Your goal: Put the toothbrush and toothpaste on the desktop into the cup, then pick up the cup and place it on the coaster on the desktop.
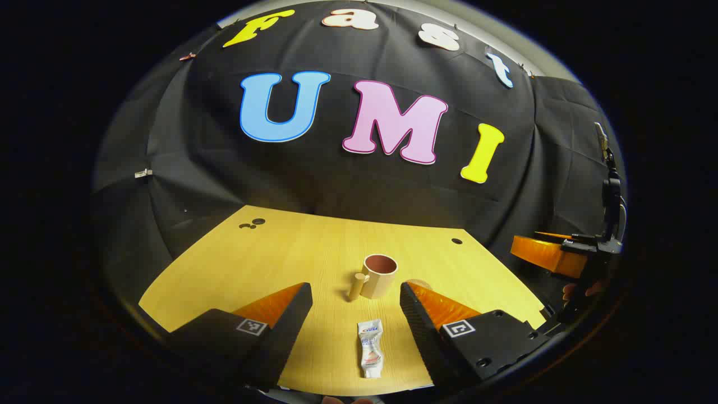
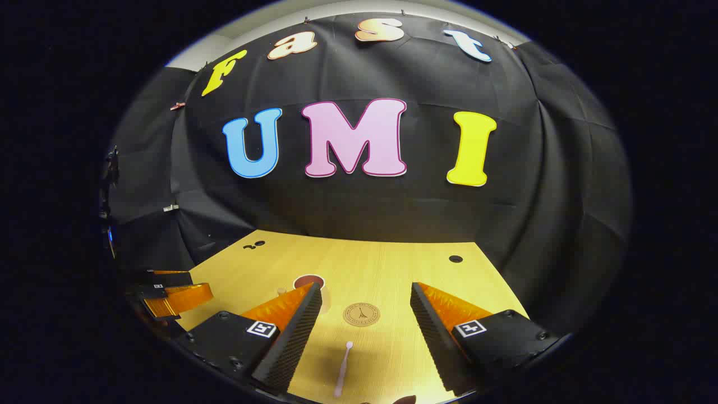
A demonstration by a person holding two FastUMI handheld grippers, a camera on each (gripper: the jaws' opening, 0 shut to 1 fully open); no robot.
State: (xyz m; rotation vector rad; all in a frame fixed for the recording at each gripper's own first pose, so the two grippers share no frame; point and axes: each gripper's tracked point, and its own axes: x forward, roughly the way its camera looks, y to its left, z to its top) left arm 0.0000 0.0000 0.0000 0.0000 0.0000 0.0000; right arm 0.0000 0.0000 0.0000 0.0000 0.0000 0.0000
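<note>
— What's laid out there, biggest thing first?

— The pale wooden worktop, with a few dark round holes near its far corners. Over it hang the two claws. The left claw has its fingers spread wide and holds nothing; the toothpaste lies on the wood in the gap between them, untouched.

— And the other one?

— The right claw is just as wide open and empty too. From the left gripper view you can see it off at the right edge of the worktop, orange finger pointing inward.

— Where's the cup?

— The cup stands upright near the middle of the worktop, beyond the left claw's fingertips, tan outside and reddish inside, handle turned to its left. In the right gripper view only its rim peeks over the left-hand finger.

— Coaster?

— A round brown coaster with a printed emblem lies flat between the right claw's fingers, near the cup, whether touching it I can't tell.

— The small things?

— The toothpaste, a crumpled white tube, lies lengthwise pointing toward the cup. The toothbrush, thin and pale pink, lies near the worktop's front edge, just short of the coaster
</note>
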